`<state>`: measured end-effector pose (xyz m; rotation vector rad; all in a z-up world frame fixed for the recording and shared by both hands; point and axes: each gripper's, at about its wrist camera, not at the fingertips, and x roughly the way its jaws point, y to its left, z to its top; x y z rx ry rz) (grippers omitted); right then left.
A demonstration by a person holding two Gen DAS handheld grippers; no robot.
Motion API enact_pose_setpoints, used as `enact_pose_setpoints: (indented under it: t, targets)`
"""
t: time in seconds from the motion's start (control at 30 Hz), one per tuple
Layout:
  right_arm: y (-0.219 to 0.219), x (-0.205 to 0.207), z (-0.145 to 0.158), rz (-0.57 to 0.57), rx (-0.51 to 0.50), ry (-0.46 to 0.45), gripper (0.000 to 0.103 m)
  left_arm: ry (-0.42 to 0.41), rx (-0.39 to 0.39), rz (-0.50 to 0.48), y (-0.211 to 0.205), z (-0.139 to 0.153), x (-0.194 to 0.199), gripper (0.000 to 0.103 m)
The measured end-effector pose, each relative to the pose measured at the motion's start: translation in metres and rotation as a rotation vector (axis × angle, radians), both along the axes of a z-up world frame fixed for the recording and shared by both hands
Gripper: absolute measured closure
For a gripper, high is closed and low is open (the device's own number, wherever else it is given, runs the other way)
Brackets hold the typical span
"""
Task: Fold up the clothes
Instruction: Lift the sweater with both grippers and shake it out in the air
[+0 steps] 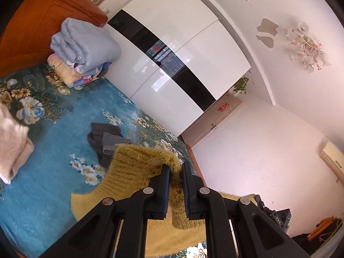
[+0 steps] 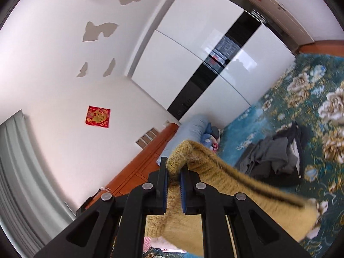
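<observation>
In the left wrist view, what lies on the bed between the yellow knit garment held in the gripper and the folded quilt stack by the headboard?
The left wrist view shows a crumpled dark grey garment just beyond the yellow knit garment; past it, only bare floral bedspread up to the folded quilt stack.

Dark clothes heap (image 1: 107, 142) ahead; bedspread (image 1: 53, 182) leftward open.

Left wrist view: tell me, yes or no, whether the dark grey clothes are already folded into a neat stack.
No: the dark grey clothes lie in a crumpled heap on the floral blanket, just beyond the yellow sweater.
</observation>
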<state>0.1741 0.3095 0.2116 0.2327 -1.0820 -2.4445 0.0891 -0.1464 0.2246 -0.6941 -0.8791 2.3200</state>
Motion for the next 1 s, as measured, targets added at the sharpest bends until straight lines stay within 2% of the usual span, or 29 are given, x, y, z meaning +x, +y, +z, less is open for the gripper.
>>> enact_pose_setpoints:
  t: [0.13,0.33,0.5,0.6,0.73,1.0]
  targets:
    - [0.007,-0.035,-0.009,-0.006,0.003,-0.053,0.094,-0.046,-0.074,0.008,0.014,-0.005,-0.037,0.091]
    - [0.019,-0.122,-0.058,-0.034,0.024,-0.236,0.094,-0.167,-0.155,0.038,0.044,-0.049,-0.111,0.091]
    - [0.027,-0.165,-0.082,-0.059,0.044,-0.302,0.094,-0.208,-0.162,0.043,0.065,-0.080,-0.147,0.091]
    - [0.028,-0.173,-0.084,-0.063,0.081,-0.304,0.094,-0.217,-0.176,0.040,0.072,-0.088,-0.155,0.091]
    - [0.034,-0.171,-0.078,-0.073,0.070,-0.285,0.094,-0.220,-0.146,0.035,0.072,-0.087,-0.155,0.091]
    - [0.022,-0.128,-0.032,-0.063,0.081,-0.193,0.094,-0.115,-0.099,0.033,0.048,-0.036,-0.099,0.091]
